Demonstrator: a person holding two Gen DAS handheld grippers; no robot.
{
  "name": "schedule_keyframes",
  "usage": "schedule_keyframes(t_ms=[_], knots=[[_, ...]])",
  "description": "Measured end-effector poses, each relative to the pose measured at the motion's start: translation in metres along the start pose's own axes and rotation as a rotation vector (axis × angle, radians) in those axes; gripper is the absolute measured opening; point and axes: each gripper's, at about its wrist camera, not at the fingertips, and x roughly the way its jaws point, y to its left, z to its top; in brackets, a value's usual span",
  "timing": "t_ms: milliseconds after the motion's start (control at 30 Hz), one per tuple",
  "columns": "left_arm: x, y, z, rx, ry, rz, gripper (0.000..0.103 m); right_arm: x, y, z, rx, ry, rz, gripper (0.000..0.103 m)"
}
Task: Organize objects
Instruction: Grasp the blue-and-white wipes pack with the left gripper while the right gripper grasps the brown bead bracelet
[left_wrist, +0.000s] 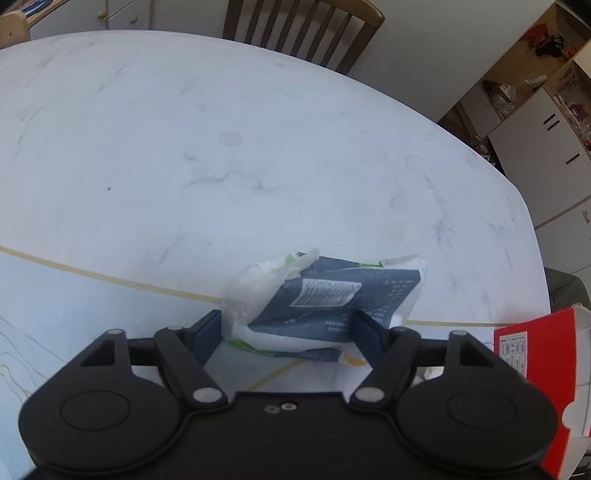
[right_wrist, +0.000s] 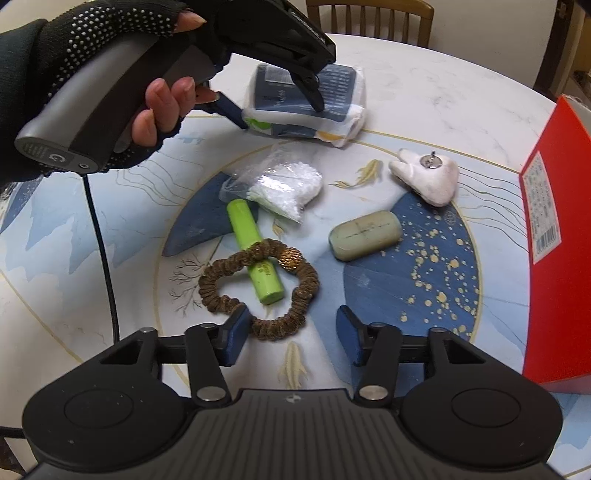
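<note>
**Left on tissue pack, right idle**

Left gripper (left_wrist: 288, 332) clamped across blue-white tissue pack (left_wrist: 328, 299), pack on far part of table (left_wrist: 147, 147), near red box (right_wrist: 554, 258). Right gripper (right_wrist: 291, 332) wide, holding nothing, hovering over brown scrunchie (right_wrist: 258, 288) draped on green tube (right_wrist: 255, 251). Nearby: bead bag (right_wrist: 284, 184), soap bar (right_wrist: 365, 234), white tooth-shaped piece (right_wrist: 428, 177).

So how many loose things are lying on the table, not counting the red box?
6: tissue pack at the back between the left gripper's fingers, bead bag, green tube, scrunchie over it, soap, white tooth-shaped charm. Box may hide more.
</note>
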Motion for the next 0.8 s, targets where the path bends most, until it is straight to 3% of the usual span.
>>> schedule_keyframes(t_ms=[100,233,267,300,533,600,800], knots=[[-0.001,0.000,-0.001,0.025,-0.003,-0.008,0.049,-0.001,0.002,-0.001,0.000,-0.006,0.029,0.028],[-0.004,-0.001,-0.003,0.060,-0.027,-0.013,0.043,-0.004,0.004,-0.003,-0.005,-0.026,0.028,0.012],[-0.005,-0.002,-0.004,0.074,-0.034,-0.014,0.021,-0.006,0.005,-0.004,-0.005,-0.030,0.023,0.008],[-0.006,-0.002,-0.005,0.084,-0.034,-0.025,0.016,-0.007,0.004,-0.004,-0.001,-0.032,0.017,0.008],[-0.025,-0.004,-0.016,0.177,-0.097,-0.054,0.014,-0.033,-0.008,-0.009,0.058,-0.076,0.023,0.008],[-0.033,-0.004,-0.019,0.191,-0.110,-0.070,0.006,-0.045,-0.012,-0.009,0.074,-0.098,0.029,0.008],[-0.059,-0.002,-0.031,0.221,-0.153,-0.110,0.005,-0.082,-0.024,-0.007,0.114,-0.174,0.026,0.007]])
